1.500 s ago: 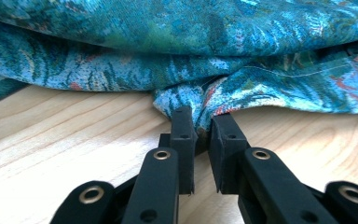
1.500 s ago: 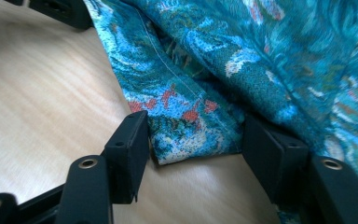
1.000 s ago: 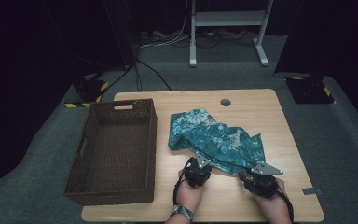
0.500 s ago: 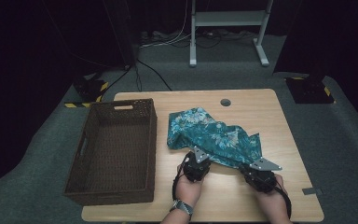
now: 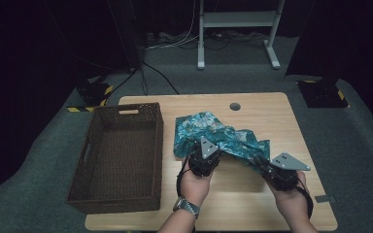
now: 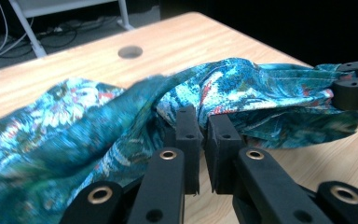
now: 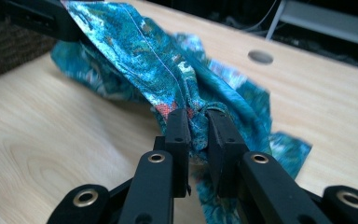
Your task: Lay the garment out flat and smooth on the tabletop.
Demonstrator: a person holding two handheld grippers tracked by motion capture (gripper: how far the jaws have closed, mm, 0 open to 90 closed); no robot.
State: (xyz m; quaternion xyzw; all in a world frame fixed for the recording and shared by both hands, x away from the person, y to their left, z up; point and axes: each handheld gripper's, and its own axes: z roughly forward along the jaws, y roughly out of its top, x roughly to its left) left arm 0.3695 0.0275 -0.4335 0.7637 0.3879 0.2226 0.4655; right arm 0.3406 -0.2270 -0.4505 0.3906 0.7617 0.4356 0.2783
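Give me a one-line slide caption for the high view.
Left gripper and right gripper pinch teal floral cloth beside brown wicker basket.

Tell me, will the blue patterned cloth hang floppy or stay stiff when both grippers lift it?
Probably floppy: the cloth sags between the left gripper and the right gripper. Likely light, since it bunches in thin folds. It may slip; each pinches only an edge.
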